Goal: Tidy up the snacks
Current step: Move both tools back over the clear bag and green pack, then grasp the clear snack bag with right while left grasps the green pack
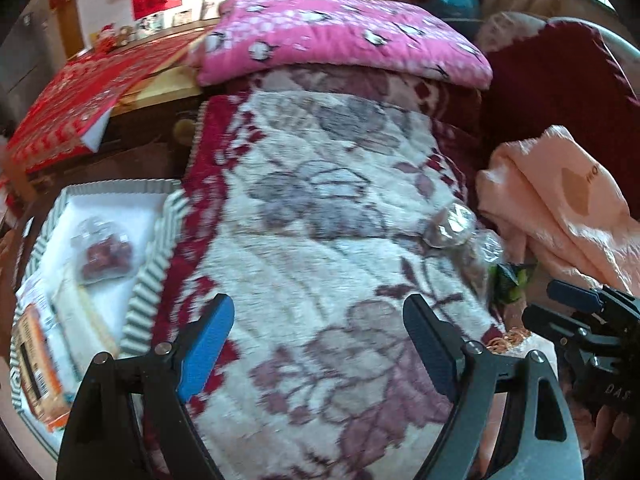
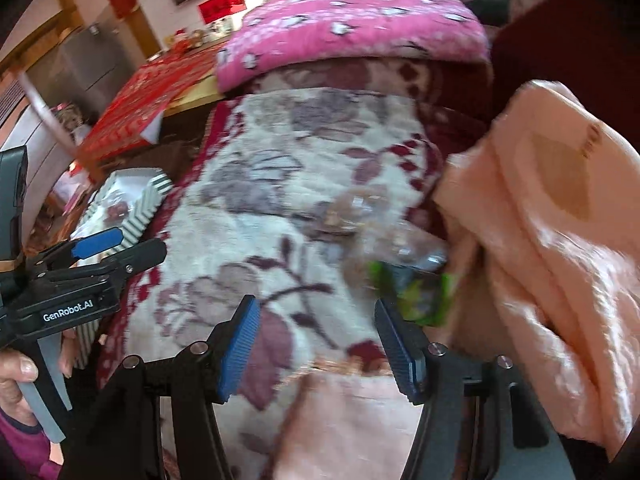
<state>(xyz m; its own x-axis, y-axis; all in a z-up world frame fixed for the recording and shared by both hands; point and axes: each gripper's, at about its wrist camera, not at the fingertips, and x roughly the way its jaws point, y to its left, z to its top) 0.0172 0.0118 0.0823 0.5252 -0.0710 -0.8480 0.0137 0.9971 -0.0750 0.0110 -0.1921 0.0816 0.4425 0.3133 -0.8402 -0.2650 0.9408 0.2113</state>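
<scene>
A striped box (image 1: 154, 276) stands at the left edge of a floral blanket (image 1: 320, 208). It holds a clear bag of red snacks (image 1: 106, 254) and an orange packet (image 1: 36, 364). On the blanket's right side lie clear-wrapped snacks (image 1: 452, 224) and a green packet (image 1: 510, 284). My left gripper (image 1: 318, 304) hangs open over bare blanket, between the box and those snacks. My right gripper (image 2: 316, 304) is open too, with nothing between its fingers. The blurred green packet (image 2: 416, 292) and clear wrapped snacks (image 2: 384, 224) lie just beyond its right fingertip. The right gripper (image 1: 538, 300) also shows at the left wrist view's right edge.
A pink folded cloth (image 1: 560, 216) is heaped to the right of the snacks. A pink flowered pillow (image 1: 340, 36) lies at the blanket's far end. Beyond the box is a table with a red cloth (image 1: 76, 96). A hand (image 2: 16, 372) holds the left gripper (image 2: 142, 240).
</scene>
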